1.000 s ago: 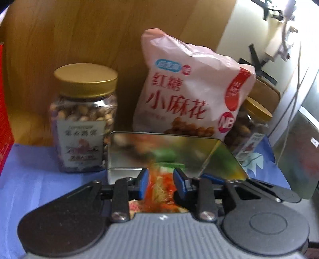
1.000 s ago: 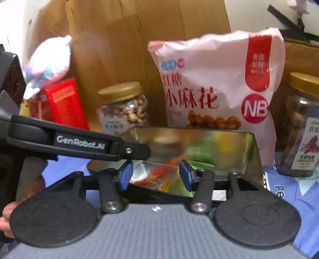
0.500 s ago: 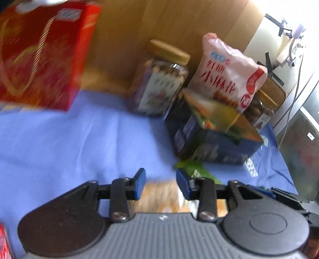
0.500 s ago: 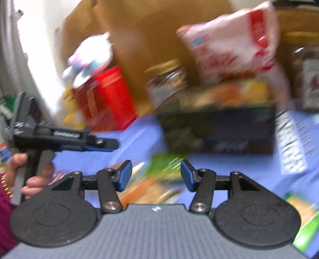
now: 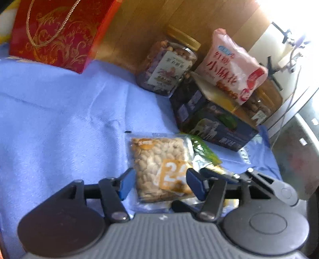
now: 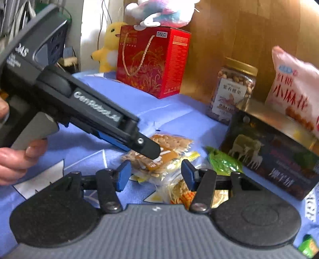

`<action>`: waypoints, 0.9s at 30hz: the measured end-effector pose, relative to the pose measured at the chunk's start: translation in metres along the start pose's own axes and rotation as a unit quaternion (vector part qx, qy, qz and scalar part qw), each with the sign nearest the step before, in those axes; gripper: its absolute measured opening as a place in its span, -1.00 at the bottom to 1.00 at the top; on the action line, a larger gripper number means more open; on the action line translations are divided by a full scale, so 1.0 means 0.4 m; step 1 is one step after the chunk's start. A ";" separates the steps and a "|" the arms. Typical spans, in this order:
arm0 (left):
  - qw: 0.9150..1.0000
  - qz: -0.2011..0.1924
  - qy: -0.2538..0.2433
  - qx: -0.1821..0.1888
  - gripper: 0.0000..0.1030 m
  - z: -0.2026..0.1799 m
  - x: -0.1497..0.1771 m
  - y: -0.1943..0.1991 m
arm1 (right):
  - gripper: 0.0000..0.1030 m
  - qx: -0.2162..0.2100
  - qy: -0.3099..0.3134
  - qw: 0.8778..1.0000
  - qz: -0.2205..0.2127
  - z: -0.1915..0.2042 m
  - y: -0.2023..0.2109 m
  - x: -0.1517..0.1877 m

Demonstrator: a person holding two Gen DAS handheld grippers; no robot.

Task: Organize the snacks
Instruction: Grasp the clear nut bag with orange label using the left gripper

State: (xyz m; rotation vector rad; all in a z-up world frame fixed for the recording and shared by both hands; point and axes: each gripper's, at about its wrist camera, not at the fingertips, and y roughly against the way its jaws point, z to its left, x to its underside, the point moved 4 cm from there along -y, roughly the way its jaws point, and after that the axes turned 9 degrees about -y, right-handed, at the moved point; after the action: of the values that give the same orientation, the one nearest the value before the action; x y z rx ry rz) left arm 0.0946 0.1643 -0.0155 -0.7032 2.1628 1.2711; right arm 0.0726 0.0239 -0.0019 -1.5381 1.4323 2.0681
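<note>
Both grippers have swung from the box (image 5: 215, 121) down to the loose packets; left gripper (image 5: 157, 184) has just spread its jaws around the nut packet (image 5: 159, 159), not clenched; right gripper (image 6: 154, 175) released, empty.

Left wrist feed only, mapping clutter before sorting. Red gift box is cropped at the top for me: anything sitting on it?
Observer: Yes, a white, pink and blue plush toy sits on the red gift box.
Operator: Anything beside the box?
Observer: A yellow plush toy, just past its left side in the right wrist view.
Operator: Packets besides the nut packet and the green one?
Observer: A clear packet of orange and yellow strands lies on the near side of the nut packet and the green packet.
</note>
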 end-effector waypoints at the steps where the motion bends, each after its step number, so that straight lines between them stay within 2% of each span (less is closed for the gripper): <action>1: 1.000 -0.002 -0.001 0.013 -0.20 -0.007 0.001 0.003 | -0.09 0.007 0.006 1.000 -0.002 0.001 0.002 0.004; 2: 0.999 -0.002 -0.002 0.033 -0.31 -0.021 0.003 0.005 | -0.14 0.010 0.004 1.000 -0.004 -0.001 0.007 0.007; 4: 0.998 0.002 -0.007 0.065 -0.32 -0.052 0.014 0.003 | -0.43 0.007 -0.009 1.000 -0.007 -0.007 0.025 0.014; 6: 0.998 -0.004 -0.025 0.058 -0.31 -0.085 0.027 0.006 | -0.46 0.011 -0.028 1.000 -0.009 -0.015 0.040 0.026; 8: 0.997 -0.003 -0.030 0.065 -0.31 -0.100 0.035 0.011 | -0.53 -0.009 -0.055 0.998 -0.007 -0.027 0.067 0.038; 11: 0.997 -0.004 -0.007 0.077 -0.31 -0.082 0.031 0.031 | -0.53 -0.049 -0.100 0.994 -0.001 -0.043 0.095 0.042; 13: 0.999 -0.018 0.006 0.047 -0.21 -0.050 0.019 0.051 | -0.52 -0.044 -0.105 0.993 0.002 -0.049 0.095 0.041; 16: 0.999 -0.022 0.031 0.008 -0.19 -0.003 0.014 0.062 | -0.50 -0.050 -0.111 0.993 0.007 -0.040 0.086 0.033; 18: 0.999 -0.013 0.048 0.000 0.00 0.021 0.016 0.052 | -0.49 -0.063 -0.111 0.992 0.016 -0.027 0.069 0.027; 20: 0.999 -0.002 0.053 -0.001 0.08 0.033 0.022 0.034 | -0.45 -0.049 -0.091 0.994 0.037 -0.013 0.050 0.037; 21: 0.999 -0.004 0.047 -0.006 0.11 0.030 0.023 0.031 | -0.45 -0.027 -0.081 0.995 0.043 -0.012 0.037 0.041; 23: 0.999 -0.004 0.046 0.001 0.13 0.027 0.023 0.029 | -0.45 -0.013 -0.094 0.995 0.041 -0.036 0.030 0.049; 27: 0.998 -0.002 0.058 0.013 0.17 0.039 0.015 0.026 | -0.42 -0.057 -0.153 0.986 0.031 -0.072 0.044 0.037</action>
State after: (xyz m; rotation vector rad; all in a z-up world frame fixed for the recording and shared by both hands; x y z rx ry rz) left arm 0.0861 0.1815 -0.0196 -0.7876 2.2656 1.2245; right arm 0.0730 -0.0128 -0.0038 -1.1570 1.2825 2.3350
